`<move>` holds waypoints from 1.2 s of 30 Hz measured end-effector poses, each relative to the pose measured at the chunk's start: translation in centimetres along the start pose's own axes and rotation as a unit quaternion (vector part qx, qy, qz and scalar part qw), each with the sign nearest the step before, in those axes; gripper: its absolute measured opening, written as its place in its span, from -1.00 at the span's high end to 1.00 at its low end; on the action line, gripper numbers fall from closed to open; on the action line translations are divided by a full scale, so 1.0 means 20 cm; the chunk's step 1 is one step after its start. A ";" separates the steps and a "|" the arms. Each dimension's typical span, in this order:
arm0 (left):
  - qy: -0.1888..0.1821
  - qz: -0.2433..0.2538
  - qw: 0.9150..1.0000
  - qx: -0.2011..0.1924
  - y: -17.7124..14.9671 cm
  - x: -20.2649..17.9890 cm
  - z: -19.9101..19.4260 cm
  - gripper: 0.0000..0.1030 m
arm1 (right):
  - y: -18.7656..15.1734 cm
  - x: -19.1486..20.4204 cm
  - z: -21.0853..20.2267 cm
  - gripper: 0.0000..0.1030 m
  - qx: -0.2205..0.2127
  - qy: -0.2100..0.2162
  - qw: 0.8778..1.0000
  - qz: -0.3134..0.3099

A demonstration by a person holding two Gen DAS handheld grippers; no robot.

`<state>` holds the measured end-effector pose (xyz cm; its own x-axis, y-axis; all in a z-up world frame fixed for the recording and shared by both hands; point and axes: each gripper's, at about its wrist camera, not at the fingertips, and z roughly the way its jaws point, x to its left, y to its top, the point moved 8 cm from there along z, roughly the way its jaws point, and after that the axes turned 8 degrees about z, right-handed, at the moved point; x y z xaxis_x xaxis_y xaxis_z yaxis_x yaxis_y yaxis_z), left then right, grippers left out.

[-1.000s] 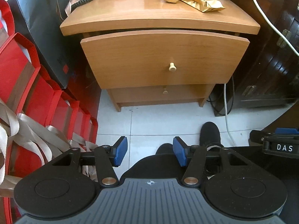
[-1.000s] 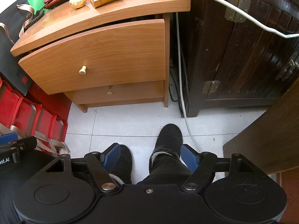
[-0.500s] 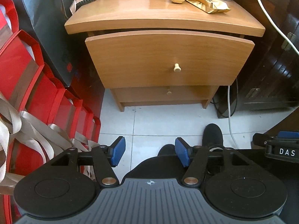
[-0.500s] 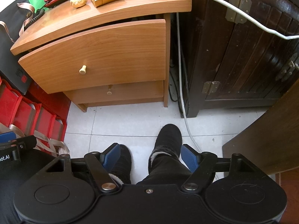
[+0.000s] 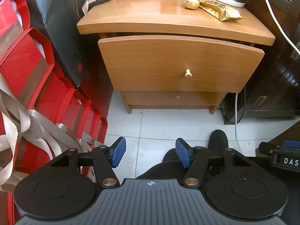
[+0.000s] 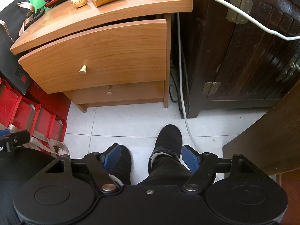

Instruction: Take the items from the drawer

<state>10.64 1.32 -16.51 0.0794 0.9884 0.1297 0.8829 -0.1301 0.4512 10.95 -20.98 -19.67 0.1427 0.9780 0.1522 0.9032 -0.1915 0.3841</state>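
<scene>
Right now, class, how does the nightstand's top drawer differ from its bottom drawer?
The top drawer stands pulled partly out; the bottom drawer sits pushed in. The top drawer's front is much taller than the bottom drawer's. Both share the same light wood and a small pale knob.

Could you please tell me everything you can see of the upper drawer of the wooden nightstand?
The upper drawer has a curved front of light, orange-toned wood with visible grain and one small pale knob near its middle. It stands pulled out a little from the nightstand, leaving a dark gap under the top; its contents are hidden. Below it sits the lower drawer, pushed in. Nothing touches the front; both grippers are well short of it.
</scene>
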 end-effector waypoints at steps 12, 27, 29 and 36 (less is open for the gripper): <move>0.006 -0.005 1.000 -0.010 0.04 0.02 -0.06 -0.21 | 0.00 0.00 0.00 -0.37 0.000 -0.001 1.000 -0.001; 0.016 -0.008 0.999 -0.029 0.09 0.04 -0.15 -0.21 | 0.00 0.00 0.00 -0.37 -0.002 -0.001 1.000 -0.003; 0.017 -0.007 0.999 -0.029 0.10 0.04 -0.16 -0.21 | 0.00 0.00 0.00 -0.37 -0.002 -0.001 1.000 -0.003; 0.016 -0.009 0.999 -0.035 0.11 0.04 -0.18 -0.21 | 0.00 0.00 0.00 -0.37 -0.002 0.000 1.000 -0.003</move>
<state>10.97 1.47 -12.13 0.0477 0.9877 0.1490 0.8492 -0.1186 0.5146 11.05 -20.94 -19.65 0.1372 0.9790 0.1504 0.9027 -0.1862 0.3880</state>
